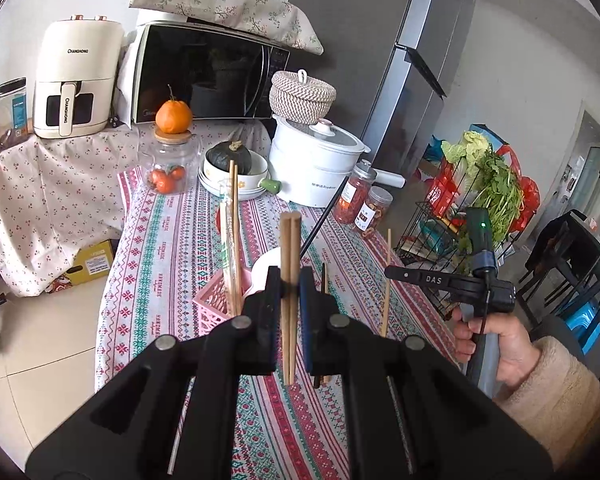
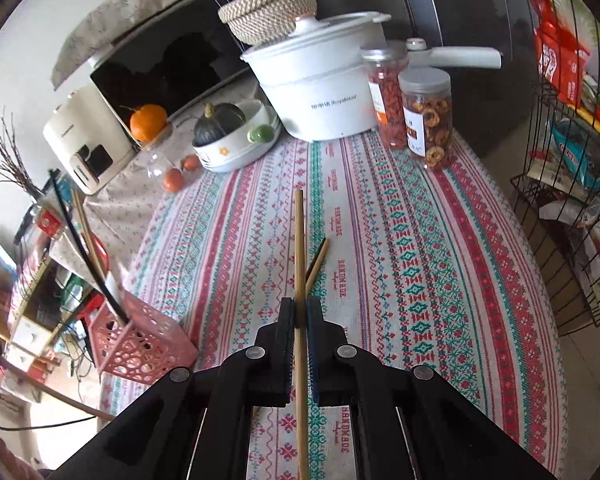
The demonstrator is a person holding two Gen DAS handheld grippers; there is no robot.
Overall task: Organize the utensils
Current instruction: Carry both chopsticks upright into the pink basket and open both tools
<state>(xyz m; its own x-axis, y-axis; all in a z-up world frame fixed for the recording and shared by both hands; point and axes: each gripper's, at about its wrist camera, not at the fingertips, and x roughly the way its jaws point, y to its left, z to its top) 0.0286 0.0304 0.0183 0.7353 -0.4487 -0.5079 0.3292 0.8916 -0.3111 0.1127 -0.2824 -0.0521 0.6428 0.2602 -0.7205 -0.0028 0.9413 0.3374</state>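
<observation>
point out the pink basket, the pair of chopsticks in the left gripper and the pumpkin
pink basket [image 2: 140,344]: right wrist view, its lattice side wall
pair of chopsticks [image 1: 290,248]: left wrist view, shafts above the fingers
pumpkin [image 1: 229,157]: left wrist view, dark green skin

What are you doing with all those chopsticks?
A person is tidying chopsticks on the patterned tablecloth, with a claw in each hand. The left claw is shut on a pair of wooden chopsticks. The right claw is shut on a single chopstick. Two more chopsticks lie crossed on the cloth. The pink basket already holds several.
</observation>
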